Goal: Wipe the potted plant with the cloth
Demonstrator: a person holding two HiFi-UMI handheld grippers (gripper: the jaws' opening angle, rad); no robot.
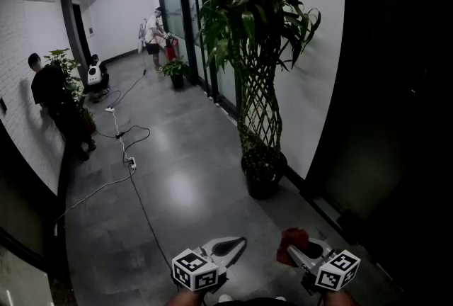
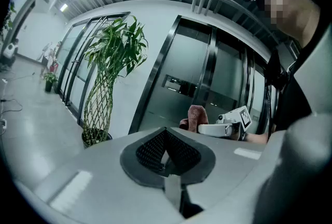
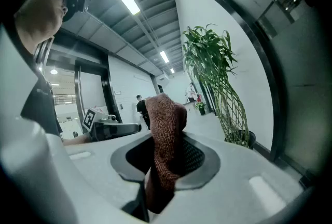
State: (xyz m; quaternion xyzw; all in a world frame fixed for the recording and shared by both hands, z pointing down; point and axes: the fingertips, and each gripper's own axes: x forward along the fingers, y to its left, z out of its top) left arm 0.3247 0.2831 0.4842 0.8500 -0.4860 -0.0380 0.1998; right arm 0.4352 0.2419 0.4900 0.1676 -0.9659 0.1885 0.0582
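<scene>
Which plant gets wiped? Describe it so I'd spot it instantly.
Follow the white wall on the right of the corridor to the nearest black pot. Unlike the smaller bushy plants farther off, this tall plant has stems woven into a lattice.

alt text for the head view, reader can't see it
Seen from above, the right hand-held gripper holds a red cloth and the left hand-held gripper is shut and empty, both short of a tall potted plant with lattice-woven stems by a white wall. Cables cross the grey corridor floor; people stand farther off.
</scene>
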